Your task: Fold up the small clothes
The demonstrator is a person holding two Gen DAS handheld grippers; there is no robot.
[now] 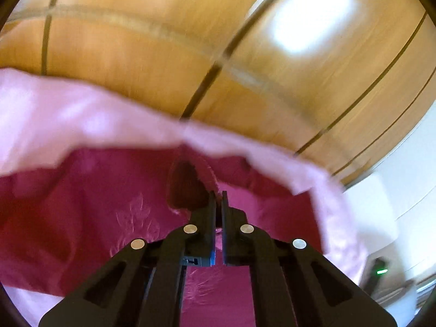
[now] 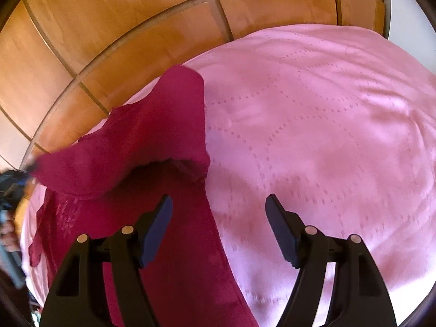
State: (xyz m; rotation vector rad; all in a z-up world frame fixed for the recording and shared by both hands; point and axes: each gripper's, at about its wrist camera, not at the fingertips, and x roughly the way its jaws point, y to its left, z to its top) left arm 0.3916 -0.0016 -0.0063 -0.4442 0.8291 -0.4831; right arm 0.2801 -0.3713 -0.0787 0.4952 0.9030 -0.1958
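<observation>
A dark red garment (image 2: 152, 163) lies on a pink bedspread (image 2: 313, 125). In the left wrist view the garment (image 1: 95, 204) fills the lower frame, with a faint embroidered motif. My left gripper (image 1: 218, 197) is shut on a fold of the red garment and lifts it. My right gripper (image 2: 219, 207) is open and empty, hovering over the garment's right edge, its left finger (image 2: 158, 226) above the red cloth and its right finger (image 2: 283, 231) above the bedspread. One end of the garment is raised toward the left.
Wooden wardrobe panels (image 2: 114, 35) with dark seams stand behind the bed. The pink bedspread's edge (image 1: 81, 120) shows blurred in the left wrist view. A white wall or furniture (image 1: 403, 179) is at right. The person's hand and the other gripper (image 2: 11, 190) show at far left.
</observation>
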